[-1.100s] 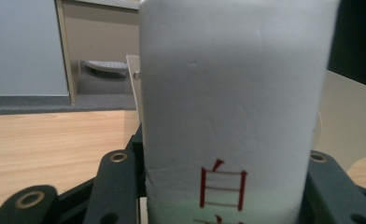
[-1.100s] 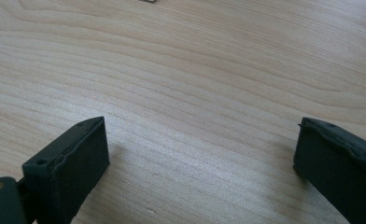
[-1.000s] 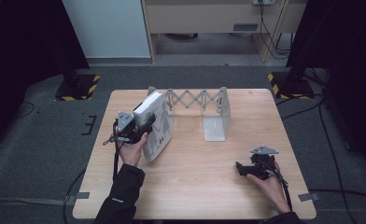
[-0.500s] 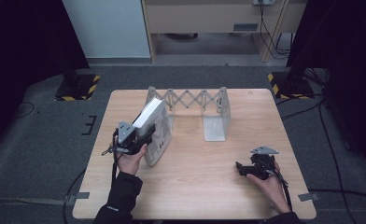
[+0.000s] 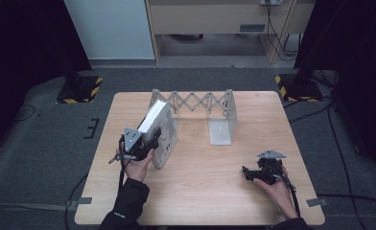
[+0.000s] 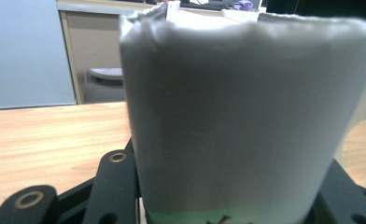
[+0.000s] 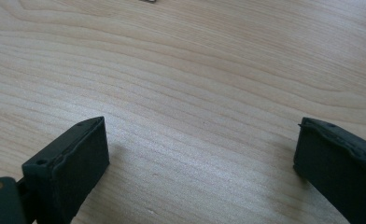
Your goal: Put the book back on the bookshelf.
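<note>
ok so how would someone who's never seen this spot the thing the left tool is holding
Start at the wooden table and find the metal expanding rack along its far edge. At the rack's left end, a thick white book stands tilted, clamped between the jaws of the left tool. It is the one white block of pages on the table; beside it there is just bare grey metal.

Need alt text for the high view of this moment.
The left gripper clamps a thick white book, tilted against the left end of a grey expandable metal book rack on a light wooden table. The right gripper rests open on the table, holding nothing.
</note>
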Motion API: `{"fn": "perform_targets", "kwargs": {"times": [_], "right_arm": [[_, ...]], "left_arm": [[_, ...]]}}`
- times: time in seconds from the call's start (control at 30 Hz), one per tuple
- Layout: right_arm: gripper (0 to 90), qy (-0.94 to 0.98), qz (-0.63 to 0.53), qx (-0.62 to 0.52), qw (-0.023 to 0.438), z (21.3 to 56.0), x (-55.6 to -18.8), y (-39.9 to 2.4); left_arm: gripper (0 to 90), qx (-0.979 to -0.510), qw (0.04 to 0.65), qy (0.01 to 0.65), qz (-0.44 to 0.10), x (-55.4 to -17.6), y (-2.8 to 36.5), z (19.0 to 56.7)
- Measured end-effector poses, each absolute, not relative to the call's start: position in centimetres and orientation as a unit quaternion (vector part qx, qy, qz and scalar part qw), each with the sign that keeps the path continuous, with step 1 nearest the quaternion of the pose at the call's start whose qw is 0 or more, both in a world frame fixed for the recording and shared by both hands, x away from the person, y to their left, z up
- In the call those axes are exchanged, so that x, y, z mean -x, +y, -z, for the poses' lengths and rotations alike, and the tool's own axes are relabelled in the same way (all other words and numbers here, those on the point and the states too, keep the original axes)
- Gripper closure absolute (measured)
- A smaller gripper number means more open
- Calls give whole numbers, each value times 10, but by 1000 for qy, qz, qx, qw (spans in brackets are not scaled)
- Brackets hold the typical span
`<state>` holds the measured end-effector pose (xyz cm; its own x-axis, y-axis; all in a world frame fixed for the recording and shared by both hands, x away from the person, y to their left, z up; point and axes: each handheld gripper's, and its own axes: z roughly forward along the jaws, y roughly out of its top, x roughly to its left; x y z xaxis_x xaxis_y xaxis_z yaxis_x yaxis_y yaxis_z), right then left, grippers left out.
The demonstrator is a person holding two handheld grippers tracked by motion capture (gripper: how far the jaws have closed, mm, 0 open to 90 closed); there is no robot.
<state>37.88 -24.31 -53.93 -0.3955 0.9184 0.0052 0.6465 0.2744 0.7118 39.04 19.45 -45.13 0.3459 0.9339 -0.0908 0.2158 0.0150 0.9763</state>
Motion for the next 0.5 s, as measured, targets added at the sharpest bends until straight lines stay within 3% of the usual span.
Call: {"fn": "perform_targets", "kwargs": {"times": [0.5], "right_arm": [[35, 770, -324, -508, 210, 539, -379, -243]], "left_arm": [[515, -611, 529, 475, -349, -410, 187, 450]]}}
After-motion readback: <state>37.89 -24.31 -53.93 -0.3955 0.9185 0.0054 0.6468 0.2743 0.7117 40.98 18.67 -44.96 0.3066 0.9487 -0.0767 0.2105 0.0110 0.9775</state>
